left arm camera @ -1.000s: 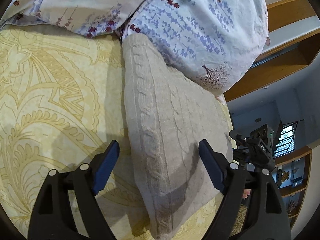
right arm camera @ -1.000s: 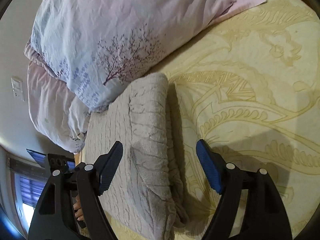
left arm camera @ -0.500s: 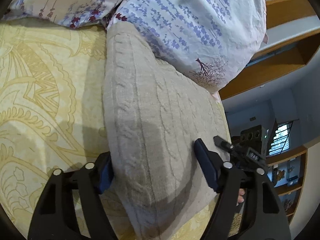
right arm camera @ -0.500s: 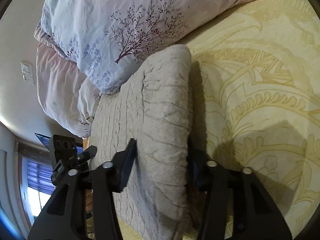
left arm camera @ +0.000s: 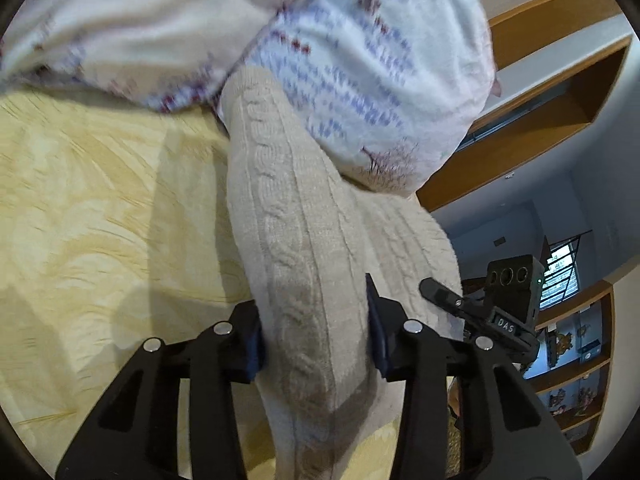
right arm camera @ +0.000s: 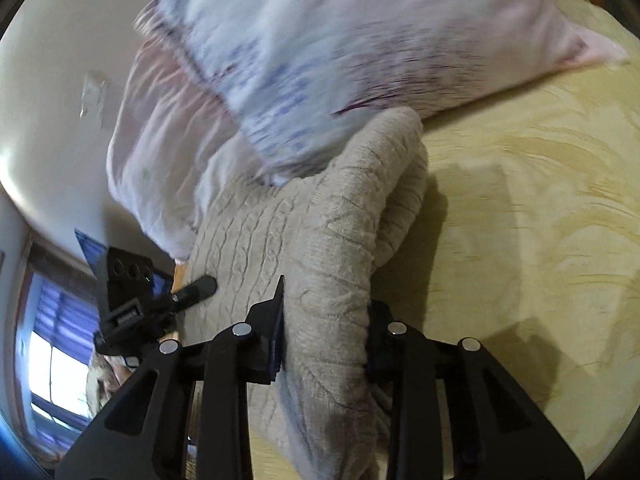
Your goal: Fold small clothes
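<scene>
A beige cable-knit sweater (left arm camera: pixel 296 216) lies folded on the yellow patterned bedspread (left arm camera: pixel 100 208), its far end against the pillows. My left gripper (left arm camera: pixel 316 328) is shut on a thick bunched fold of the sweater's near edge. In the right wrist view the same sweater (right arm camera: pixel 320 232) rises in a ridge, and my right gripper (right arm camera: pixel 326 328) is shut on its other near edge. Each gripper shows in the other's view, to the right of the left one (left arm camera: pixel 496 312) and to the left of the right one (right arm camera: pixel 136 300). The blue pads are mostly hidden by the knit.
Floral pillows (left arm camera: pixel 360 60) lie just behind the sweater, and also show in the right wrist view (right arm camera: pixel 320 48). A wooden headboard (left arm camera: pixel 540 92) and shelves (left arm camera: pixel 576 380) stand to the right. The bedspread (right arm camera: pixel 540 220) stretches away to the right of the right gripper.
Both grippers moved in over the sweater's near edge and closed on it. The knit is now bunched and lifted between the jaws. The views are blurred by motion.
</scene>
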### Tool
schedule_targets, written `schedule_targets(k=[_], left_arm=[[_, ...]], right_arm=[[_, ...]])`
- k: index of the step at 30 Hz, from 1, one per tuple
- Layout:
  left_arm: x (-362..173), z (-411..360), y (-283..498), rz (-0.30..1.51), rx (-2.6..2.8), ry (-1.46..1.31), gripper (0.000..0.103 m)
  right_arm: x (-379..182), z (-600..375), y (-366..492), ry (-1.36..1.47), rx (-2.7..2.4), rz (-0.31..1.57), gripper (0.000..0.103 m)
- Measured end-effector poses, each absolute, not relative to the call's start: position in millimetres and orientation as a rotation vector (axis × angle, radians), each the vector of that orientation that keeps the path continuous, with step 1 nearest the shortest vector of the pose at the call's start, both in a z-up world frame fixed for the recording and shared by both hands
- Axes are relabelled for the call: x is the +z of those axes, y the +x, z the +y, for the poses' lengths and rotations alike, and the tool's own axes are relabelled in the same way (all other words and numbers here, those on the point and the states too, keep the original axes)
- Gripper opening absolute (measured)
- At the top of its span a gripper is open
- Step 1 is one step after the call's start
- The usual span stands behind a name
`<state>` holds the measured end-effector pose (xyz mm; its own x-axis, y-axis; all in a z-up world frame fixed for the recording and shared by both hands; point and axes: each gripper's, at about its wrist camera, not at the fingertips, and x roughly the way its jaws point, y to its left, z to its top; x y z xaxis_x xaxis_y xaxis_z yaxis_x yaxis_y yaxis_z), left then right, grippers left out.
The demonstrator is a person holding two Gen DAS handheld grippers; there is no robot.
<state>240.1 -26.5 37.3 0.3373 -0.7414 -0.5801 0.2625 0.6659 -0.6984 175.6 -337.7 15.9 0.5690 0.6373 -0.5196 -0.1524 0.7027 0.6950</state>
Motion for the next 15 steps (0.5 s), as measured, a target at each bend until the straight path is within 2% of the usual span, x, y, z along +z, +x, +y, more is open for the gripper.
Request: schedule_targets(k=[5, 8, 10, 11, 12, 15], left_arm=[[52.3, 23.9, 227.6, 0.982, -0.646, -0.543, 0.041], [42.2, 56.6, 226.0, 0.980, -0.600, -0.574, 0.042], [23.6, 73.3, 230.7, 1.017, -0.543, -0.601, 0.043], [6.9, 81.1, 236.5, 1.060, -0.496, -0.619, 0.045], [-4.9, 85.1, 240.0, 1.087, -0.486, -0.649, 0.049], [-16.7, 89.8, 243.8, 1.079, -0.511, -0.717, 0.053]], right_arm=[[23.5, -296.4, 181.8, 0.588, 0.566, 0.810, 0.029], [19.7, -270.0, 188.2, 0.545, 0.586, 0.783, 0.029], [5.0, -258.4, 197.8, 0.536, 0.570, 0.833, 0.029], [-4.3, -255.5, 202.7, 0.541, 0.548, 0.866, 0.031], [-15.1, -254.8, 207.3, 0.554, 0.520, 0.896, 0.037], [-28.8, -263.0, 211.7, 0.637, 0.519, 0.930, 0.044]])
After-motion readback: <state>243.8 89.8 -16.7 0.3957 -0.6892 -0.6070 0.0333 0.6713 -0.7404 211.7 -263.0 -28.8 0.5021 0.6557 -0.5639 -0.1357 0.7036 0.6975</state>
